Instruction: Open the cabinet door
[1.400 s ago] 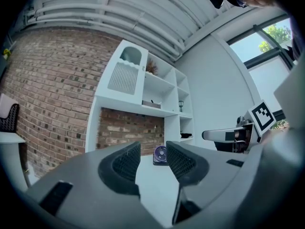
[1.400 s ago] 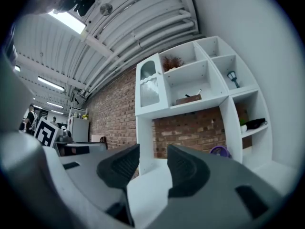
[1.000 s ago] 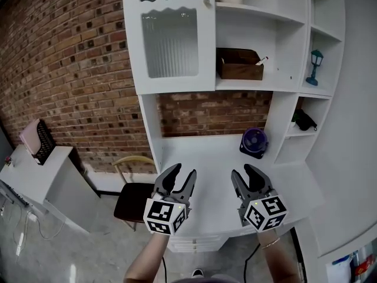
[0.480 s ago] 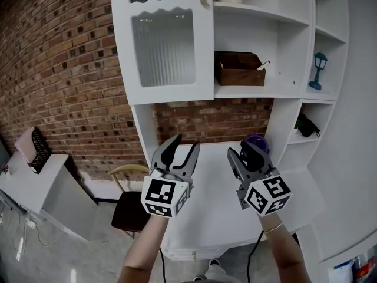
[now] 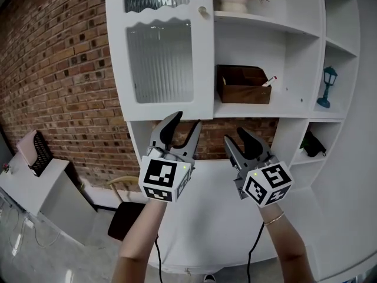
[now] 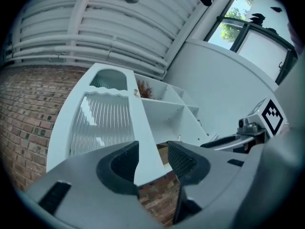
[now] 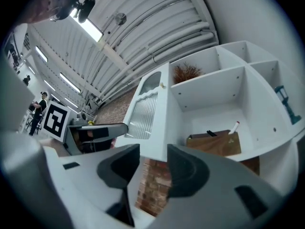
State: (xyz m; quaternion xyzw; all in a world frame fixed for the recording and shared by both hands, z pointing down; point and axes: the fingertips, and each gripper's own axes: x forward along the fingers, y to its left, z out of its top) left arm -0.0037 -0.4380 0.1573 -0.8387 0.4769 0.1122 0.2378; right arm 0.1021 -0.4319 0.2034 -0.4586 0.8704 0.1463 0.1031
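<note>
L tool (image 5: 187, 122), R tool (image 5: 235, 137) up nearer cabinet door (image 5: 159, 58), jaws apart.

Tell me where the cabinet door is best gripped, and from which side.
Probably the small round knob near the top of the cabinet door, at its right edge. Come from the front, jaws either side: it protrudes, the panel is flat.

Left tongs (image 5: 186, 121), right tongs (image 5: 234, 137) higher, nearer door (image 5: 159, 63)
</note>
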